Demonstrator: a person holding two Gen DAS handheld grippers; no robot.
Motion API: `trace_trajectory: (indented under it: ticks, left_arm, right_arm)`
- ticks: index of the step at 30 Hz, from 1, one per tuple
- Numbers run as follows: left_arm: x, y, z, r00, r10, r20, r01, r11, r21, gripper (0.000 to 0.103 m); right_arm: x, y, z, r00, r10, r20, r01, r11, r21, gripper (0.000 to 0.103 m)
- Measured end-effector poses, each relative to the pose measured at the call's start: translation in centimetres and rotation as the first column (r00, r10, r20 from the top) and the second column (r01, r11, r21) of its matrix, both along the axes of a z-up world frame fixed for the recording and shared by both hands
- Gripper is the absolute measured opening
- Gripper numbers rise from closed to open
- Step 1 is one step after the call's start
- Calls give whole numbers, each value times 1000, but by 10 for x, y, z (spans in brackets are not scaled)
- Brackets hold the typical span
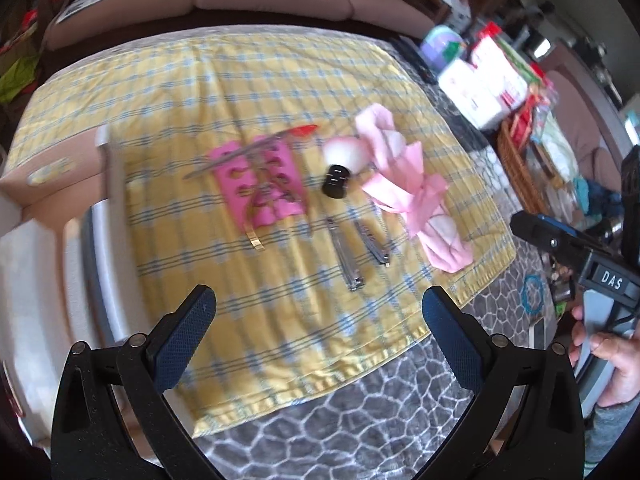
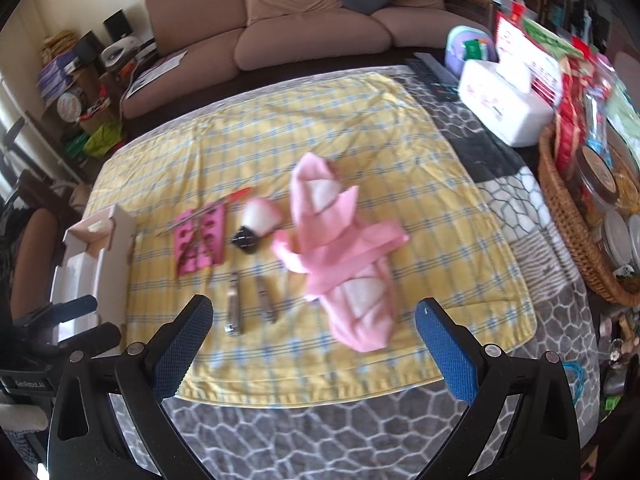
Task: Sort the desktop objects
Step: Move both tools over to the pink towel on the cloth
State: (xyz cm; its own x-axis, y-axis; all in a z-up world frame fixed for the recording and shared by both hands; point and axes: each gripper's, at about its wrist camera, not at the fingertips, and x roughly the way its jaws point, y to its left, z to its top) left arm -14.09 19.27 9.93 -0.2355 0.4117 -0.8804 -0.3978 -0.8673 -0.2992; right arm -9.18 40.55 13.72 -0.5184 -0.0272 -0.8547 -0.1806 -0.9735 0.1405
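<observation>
On a yellow checked cloth [image 1: 248, 92] [image 2: 280, 128] lie a pink toe separator [image 1: 260, 180] [image 2: 198, 240], a red-tipped file [image 1: 256, 146] [image 2: 212, 210], a powder brush with a black base [image 1: 340, 168] [image 2: 254, 230], two metal nail clippers [image 1: 348, 256] [image 2: 234, 306], a gold clip [image 1: 254, 238] and a crumpled pink cloth [image 1: 408, 184] [image 2: 344, 248]. My left gripper [image 1: 318, 312] is open and empty above the cloth's near edge. My right gripper [image 2: 314, 328] is open and empty, before the clippers and pink cloth.
A white open box [image 1: 48, 216] [image 2: 92, 248] stands at the cloth's left edge. A tissue box [image 2: 504, 100], a wicker basket [image 2: 568, 216] of packets and jars stand at the right. A sofa [image 2: 304, 20] is behind. The table has a grey pebble-pattern cover [image 2: 320, 432].
</observation>
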Motion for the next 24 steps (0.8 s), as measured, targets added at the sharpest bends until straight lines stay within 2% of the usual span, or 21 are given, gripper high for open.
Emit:
trace_trajectory:
  ticks: [3, 6, 11, 15, 17, 21, 23, 24]
  left_arm:
    - [-4, 35, -8, 996, -69, -50, 65, 996, -67, 101]
    - [-12, 64, -18, 992, -104, -73, 97, 990, -98, 99]
    - [-25, 109, -31, 977, -169, -131, 150, 978, -143, 96]
    - [-30, 141, -46, 965, -214, -153, 178, 959, -219, 94]
    - [-32, 152, -53, 962, -215, -170, 167, 951, -261, 86]
    - [-37, 164, -65, 964, -204, -172, 152, 950, -272, 78]
    - [-39, 166, -72, 966, -196, -167, 144, 949, -282, 61]
    - [-40, 167, -74, 967, -194, -168, 141, 948, -285, 57]
  right_arm:
    - [2, 24, -14, 999, -33, 5, 33, 999, -17, 102]
    - [0, 44, -28, 998, -57, 10, 57, 998, -35, 102]
    - [-3, 60, -46, 998, -54, 25, 56, 996, -69, 93]
    - [-3, 67, -60, 998, -46, 32, 48, 995, -84, 91]
    - [-1, 73, -65, 998, -52, 27, 55, 993, -106, 91]
    - [5, 82, -70, 998, -57, 17, 58, 991, -121, 91]
    - [6, 85, -72, 998, -57, 13, 58, 990, -126, 91]
    - [7, 87, -74, 998, -58, 14, 60, 990, -128, 91]
